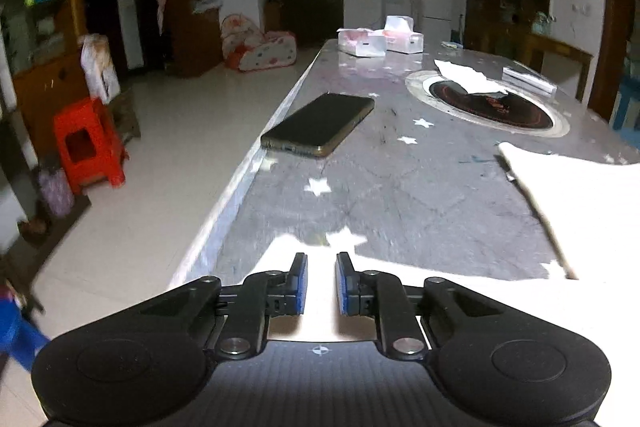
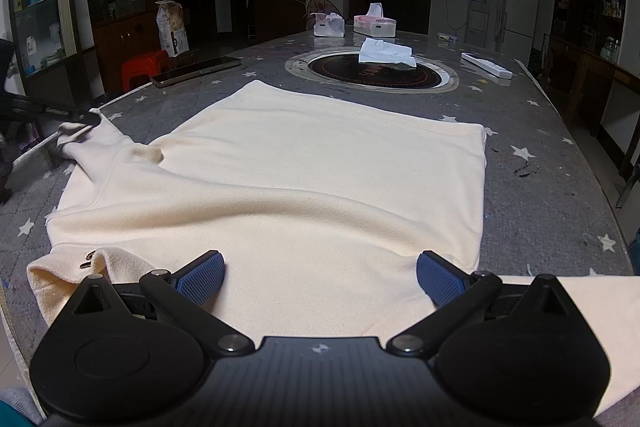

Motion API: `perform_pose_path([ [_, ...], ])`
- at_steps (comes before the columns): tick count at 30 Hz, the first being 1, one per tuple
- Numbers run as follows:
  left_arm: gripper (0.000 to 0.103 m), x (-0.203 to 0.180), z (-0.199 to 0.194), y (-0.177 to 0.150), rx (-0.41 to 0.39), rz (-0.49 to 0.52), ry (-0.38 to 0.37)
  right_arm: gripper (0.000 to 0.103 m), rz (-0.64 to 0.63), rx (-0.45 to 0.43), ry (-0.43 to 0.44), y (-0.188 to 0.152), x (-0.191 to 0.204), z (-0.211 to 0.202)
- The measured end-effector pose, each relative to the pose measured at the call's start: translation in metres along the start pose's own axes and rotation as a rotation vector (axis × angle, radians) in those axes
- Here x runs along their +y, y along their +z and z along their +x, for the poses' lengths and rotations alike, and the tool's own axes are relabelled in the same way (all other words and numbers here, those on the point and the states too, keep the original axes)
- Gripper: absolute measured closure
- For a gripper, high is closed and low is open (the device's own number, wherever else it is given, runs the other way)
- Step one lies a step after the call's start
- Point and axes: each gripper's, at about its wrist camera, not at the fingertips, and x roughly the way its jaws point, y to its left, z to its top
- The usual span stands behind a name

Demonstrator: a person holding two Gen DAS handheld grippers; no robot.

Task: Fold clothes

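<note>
A cream sweater (image 2: 304, 179) lies spread flat on the grey star-patterned table (image 2: 540, 187). In the right wrist view my right gripper (image 2: 320, 277) is open wide over the sweater's near edge, its blue pads (image 2: 202, 277) apart and holding nothing. My left gripper shows at the far left (image 2: 86, 119), its tip at a sleeve end (image 2: 74, 133). In the left wrist view my left gripper (image 1: 321, 283) has its jaws narrowly apart with bright white sweater cloth (image 1: 560, 211) between and beneath them; whether they pinch it is unclear.
A black phone (image 1: 320, 125) lies near the table's left edge. A round inset hob (image 2: 370, 71) with a white tissue (image 2: 384, 53) sits mid-table. Two tissue boxes (image 2: 374, 25) and a white remote (image 2: 486, 65) lie beyond. A red stool (image 1: 88, 143) stands on the floor.
</note>
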Motion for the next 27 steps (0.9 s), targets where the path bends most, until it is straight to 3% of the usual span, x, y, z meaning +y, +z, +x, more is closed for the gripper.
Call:
perform_pose_path([
  [8, 0.086, -0.007, 0.021, 0.012, 0.003, 0.086, 0.068, 0.0, 0.001, 0.0, 0.001, 0.0, 0.0, -0.001],
  [21, 0.082, 0.01, -0.024, -0.02, 0.047, 0.116, 0.154, 0.0, -0.023, -0.006, 0.029, 0.005, 0.007, -0.007],
  [25, 0.082, 0.016, -0.028, -0.015, 0.059, 0.068, 0.205, 0.0, -0.046, -0.014, 0.06, 0.011, 0.015, -0.013],
  [27, 0.083, 0.005, -0.039, -0.012, 0.036, 0.062, 0.174, 0.0, -0.058, -0.018, 0.076, 0.014, 0.019, -0.016],
])
